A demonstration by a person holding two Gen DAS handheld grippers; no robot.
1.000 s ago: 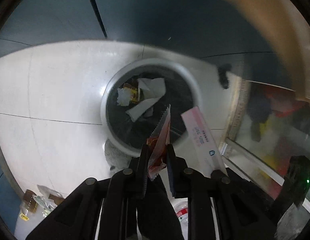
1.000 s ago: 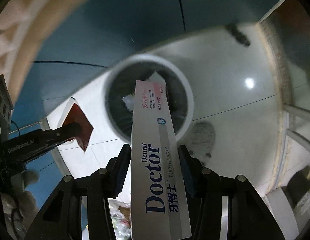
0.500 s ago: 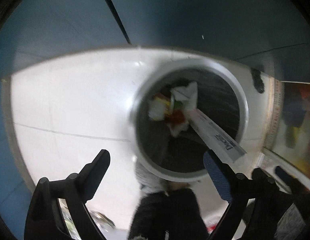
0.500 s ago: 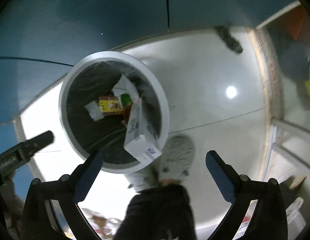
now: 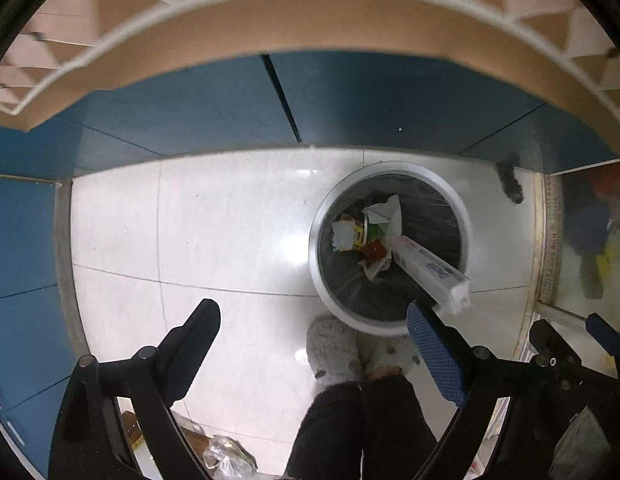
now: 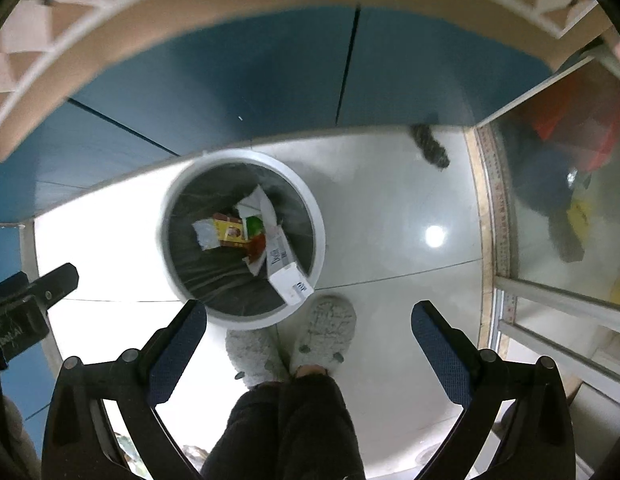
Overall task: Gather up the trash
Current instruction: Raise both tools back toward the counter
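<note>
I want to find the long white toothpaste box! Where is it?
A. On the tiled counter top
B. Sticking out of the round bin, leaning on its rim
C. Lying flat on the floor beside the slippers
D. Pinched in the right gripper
B. The toothpaste box stands slanted in the bin, one end down among the wrappers and the other poking over the rim, while the right gripper hangs open with nothing between its jaws.

floor (image 5: 230,240): glossy tile | bin (image 5: 464,216): smooth rim | slippers (image 6: 330,332): fuzzy cloth
</note>
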